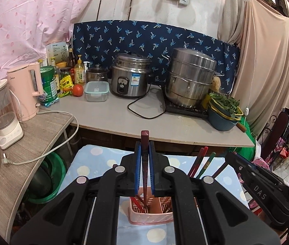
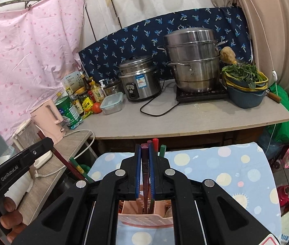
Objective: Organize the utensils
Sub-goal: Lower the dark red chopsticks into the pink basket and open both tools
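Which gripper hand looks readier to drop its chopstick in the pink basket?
Left, probably. The left gripper holds one dark chopstick upright, its tip already inside the pink basket. The right gripper pinches several sticks, so either seems close.

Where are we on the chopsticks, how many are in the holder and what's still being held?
Several chopsticks already stand in the pink holder. The left gripper is shut on a dark red chopstick with its tip down in the holder; the right gripper is shut on a small bundle. Both need releasing.
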`<state>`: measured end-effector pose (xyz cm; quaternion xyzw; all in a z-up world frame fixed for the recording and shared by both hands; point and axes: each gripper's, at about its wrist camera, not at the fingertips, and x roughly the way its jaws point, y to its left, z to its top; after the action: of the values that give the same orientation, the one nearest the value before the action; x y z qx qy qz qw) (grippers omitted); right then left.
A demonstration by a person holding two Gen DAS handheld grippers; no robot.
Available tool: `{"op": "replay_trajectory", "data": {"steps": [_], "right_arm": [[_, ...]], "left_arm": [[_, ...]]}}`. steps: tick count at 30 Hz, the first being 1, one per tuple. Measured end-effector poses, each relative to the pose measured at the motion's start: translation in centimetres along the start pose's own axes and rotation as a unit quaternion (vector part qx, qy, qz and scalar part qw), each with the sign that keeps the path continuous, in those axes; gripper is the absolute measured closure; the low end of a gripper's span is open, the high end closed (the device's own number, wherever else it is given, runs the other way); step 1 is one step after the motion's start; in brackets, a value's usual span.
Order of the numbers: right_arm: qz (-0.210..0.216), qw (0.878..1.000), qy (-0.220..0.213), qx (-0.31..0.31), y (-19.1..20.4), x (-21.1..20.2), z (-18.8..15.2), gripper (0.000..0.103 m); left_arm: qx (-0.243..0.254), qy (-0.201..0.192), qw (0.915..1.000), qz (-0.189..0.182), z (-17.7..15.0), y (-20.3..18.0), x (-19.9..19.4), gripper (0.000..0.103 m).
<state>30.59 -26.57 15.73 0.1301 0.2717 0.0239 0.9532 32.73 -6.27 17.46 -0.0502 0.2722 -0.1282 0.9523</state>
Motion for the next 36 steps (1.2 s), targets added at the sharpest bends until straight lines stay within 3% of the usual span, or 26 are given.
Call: {"op": "replay_trajectory", "data": {"steps": [5,10,12,19,29,36], "right_arm": [[-0.002,1.0,0.003,0.003,-0.3,0.3,-0.3,0.092],[-0.003,1.0,-0.001,0.002,-0.3,-0.3,-0.5,0.079],[-0.003,1.0,-0.004,0.0,-0.2,-0.7,-0.6,0.077],[-0.002,1.0,0.001,-0.011,0.3,-2.2,-1.5,0.071],[-0.013,0.999,0.025,-0.04,1.2,-4.5,-5.3,0.061],[-0.02,0.998,0.038,-0.052,1.8,-6.4,-8.3,0.055]], "left_arm": [[-0.008,0.004,1.0,0.001,-0.4,0.2,0.3,0.093],[-0.005,-0.002,0.9999,0.011,-0.7,0.1,-0.1,0.073],[-0.002,-0.005,0.9999,0.014,-0.7,0.0,-0.4,0.071],[0.012,-0.004,0.9996,0.026,-1.6,-0.5,-1.5,0.069],[0.019,0.021,0.9988,0.04,-4.5,-0.2,-3.1,0.069],[0.024,0.031,0.9978,0.054,-6.9,0.1,-4.9,0.057]]}}
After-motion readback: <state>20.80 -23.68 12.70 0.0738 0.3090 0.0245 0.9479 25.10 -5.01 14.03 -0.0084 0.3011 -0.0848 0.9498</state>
